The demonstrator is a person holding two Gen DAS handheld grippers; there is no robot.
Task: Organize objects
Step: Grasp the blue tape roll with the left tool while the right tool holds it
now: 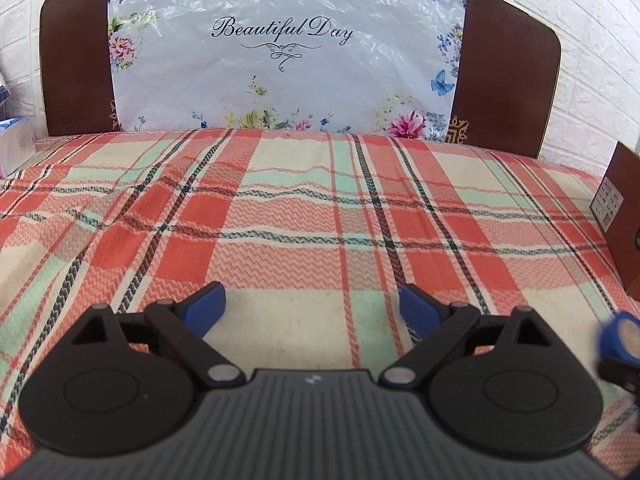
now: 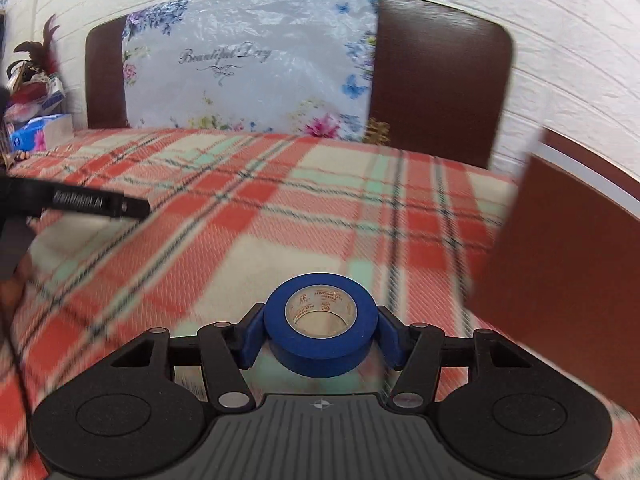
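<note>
A roll of blue tape (image 2: 320,322) sits between the blue pads of my right gripper (image 2: 320,334), which is shut on it and holds it above the plaid bedspread (image 2: 280,216). The same blue tape (image 1: 618,336) shows blurred at the right edge of the left wrist view. My left gripper (image 1: 312,306) hovers low over the plaid bedspread (image 1: 320,216), its blue pads wide apart with nothing between them. A brown box (image 2: 560,288) stands on the bed to the right of the tape.
The brown box (image 1: 624,216) edges the bed at right. A brown headboard (image 1: 76,68) with a flowered plastic sheet (image 1: 280,52) closes the far end. A black object (image 2: 92,202) juts in from the left. Tissue packs and clutter (image 2: 36,128) sit far left.
</note>
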